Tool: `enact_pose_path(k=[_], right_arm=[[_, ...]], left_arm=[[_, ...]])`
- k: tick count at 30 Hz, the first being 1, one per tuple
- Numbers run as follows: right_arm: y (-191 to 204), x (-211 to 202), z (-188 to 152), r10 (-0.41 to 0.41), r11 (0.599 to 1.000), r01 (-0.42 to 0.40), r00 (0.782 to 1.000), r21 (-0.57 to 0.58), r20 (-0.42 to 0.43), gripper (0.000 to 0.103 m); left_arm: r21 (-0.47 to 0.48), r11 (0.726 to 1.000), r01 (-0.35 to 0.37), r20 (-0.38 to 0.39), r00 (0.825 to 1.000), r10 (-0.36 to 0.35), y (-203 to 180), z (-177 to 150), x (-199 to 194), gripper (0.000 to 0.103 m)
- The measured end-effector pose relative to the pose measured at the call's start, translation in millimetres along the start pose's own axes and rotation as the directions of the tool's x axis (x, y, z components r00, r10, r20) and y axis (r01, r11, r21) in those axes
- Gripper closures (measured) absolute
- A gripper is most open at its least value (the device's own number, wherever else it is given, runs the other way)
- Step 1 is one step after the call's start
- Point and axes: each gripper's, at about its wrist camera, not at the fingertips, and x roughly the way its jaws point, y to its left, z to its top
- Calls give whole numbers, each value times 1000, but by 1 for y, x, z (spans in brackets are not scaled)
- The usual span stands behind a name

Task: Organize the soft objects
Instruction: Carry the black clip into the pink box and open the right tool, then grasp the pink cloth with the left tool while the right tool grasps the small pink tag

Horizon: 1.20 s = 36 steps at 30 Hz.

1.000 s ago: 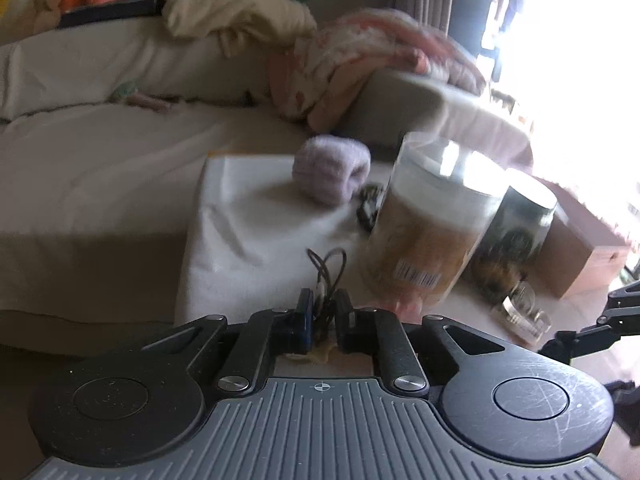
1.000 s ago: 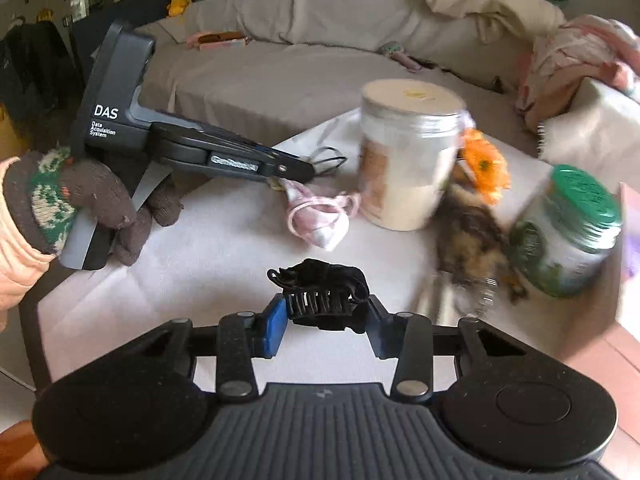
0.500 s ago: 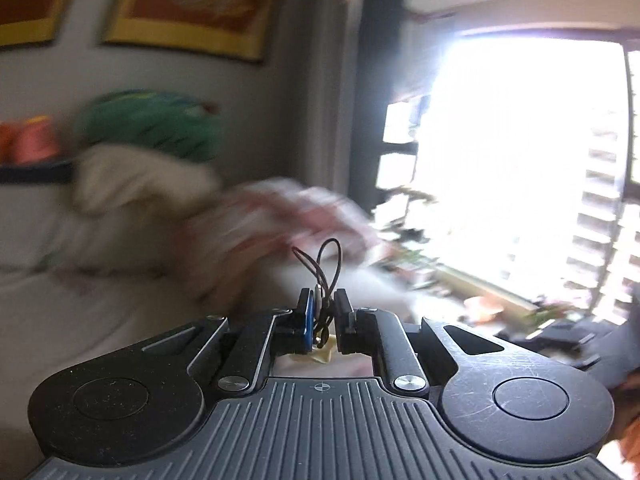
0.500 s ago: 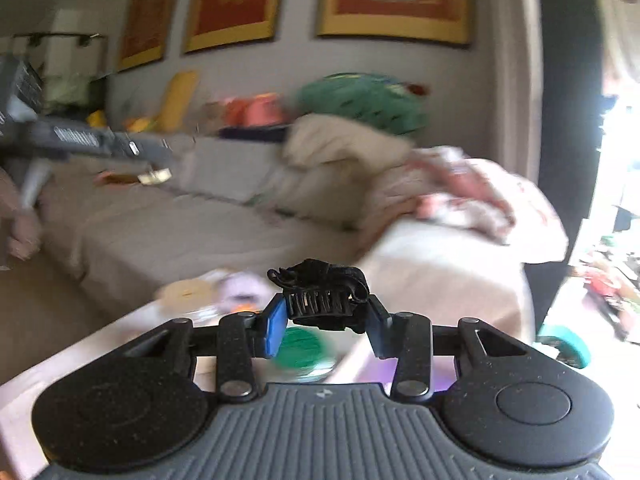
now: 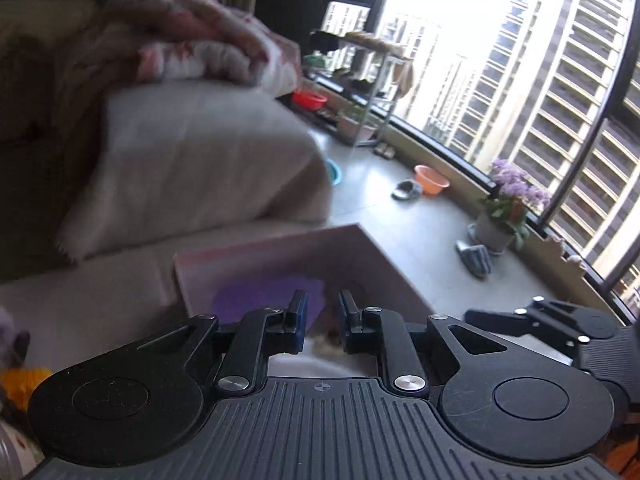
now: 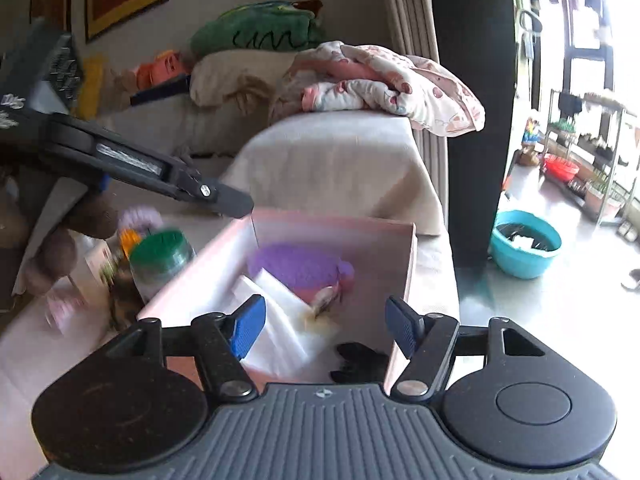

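My right hand-held gripper (image 6: pixel 325 327) gapes wide above the pink cardboard box (image 6: pixel 402 276); my left hand-held gripper (image 5: pixel 322 315) stands narrowly parted, empty.

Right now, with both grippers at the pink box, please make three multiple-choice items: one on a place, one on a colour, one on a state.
1. Where does the black hair claw lie?
A. inside the pink box
B. on the sofa
C. between the right gripper's fingers

2. What colour is the lid of the jar left of the box?
A. orange
B. green
C. white

3. How does the right gripper stand?
A. shut on the claw
B. shut on nothing
C. open, holding nothing

Key: 1 A, the claw rests on the box floor by the near wall. 2 B, the round lid shows green. 3 C, the blue pads stand wide apart with only the box between them.
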Motion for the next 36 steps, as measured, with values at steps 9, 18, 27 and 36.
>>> enact_pose_path(k=[9,18,27,36], right_arm=[[44,-10,-9,-93,989,104,990,-104,101,31],[114,11,7,68,983,-63,997,-175,23,27],[192,34,-23,169,949,-194,978,-248,-120,27],[214,66,-33,206,957,-239,959,-164,-197,59]], left_arm=[[-76,961,-268,286,917,278,62,-30,-126,85],[-314,824,-472,149,832,534,134,-124,-199,85],[-336,861,-381,119,890,440,120,-188,-173,85],[-315,888,-335,158,904,397,109,-208,-177,85]])
